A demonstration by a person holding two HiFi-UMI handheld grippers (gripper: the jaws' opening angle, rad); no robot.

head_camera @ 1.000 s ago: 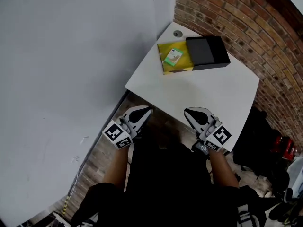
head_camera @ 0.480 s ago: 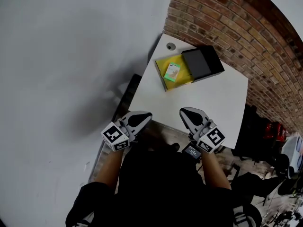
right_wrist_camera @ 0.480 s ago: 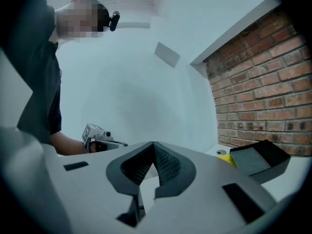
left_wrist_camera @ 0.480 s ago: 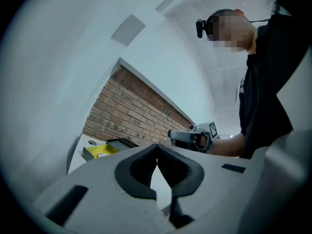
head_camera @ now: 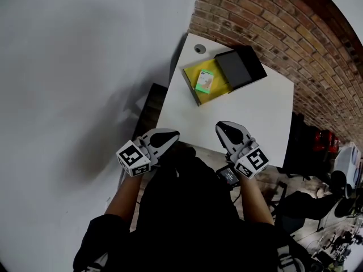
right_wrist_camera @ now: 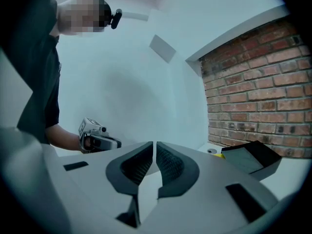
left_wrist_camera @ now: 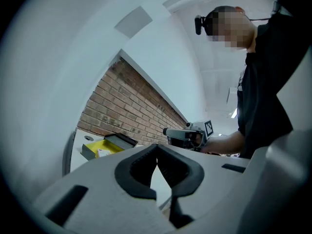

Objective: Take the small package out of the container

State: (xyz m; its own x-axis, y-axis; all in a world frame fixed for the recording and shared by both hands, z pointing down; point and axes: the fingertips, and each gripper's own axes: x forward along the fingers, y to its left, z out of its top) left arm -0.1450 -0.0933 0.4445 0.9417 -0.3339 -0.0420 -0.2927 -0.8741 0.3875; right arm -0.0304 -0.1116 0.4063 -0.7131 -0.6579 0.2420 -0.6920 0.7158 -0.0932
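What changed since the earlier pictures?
Nothing was grabbed or let go. Only the view swung a bit, so the table looks turned. Both the left gripper and right gripper stayed shut and empty by the table's near edge; the small package still lies in the yellow container.

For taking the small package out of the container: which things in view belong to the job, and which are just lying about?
Job: small package in the yellow container; black lid, partly over it; left hand-held gripper and right hand-held gripper, both shut and empty.
Lying about: cable hole in the white table; dark clutter on the floor.
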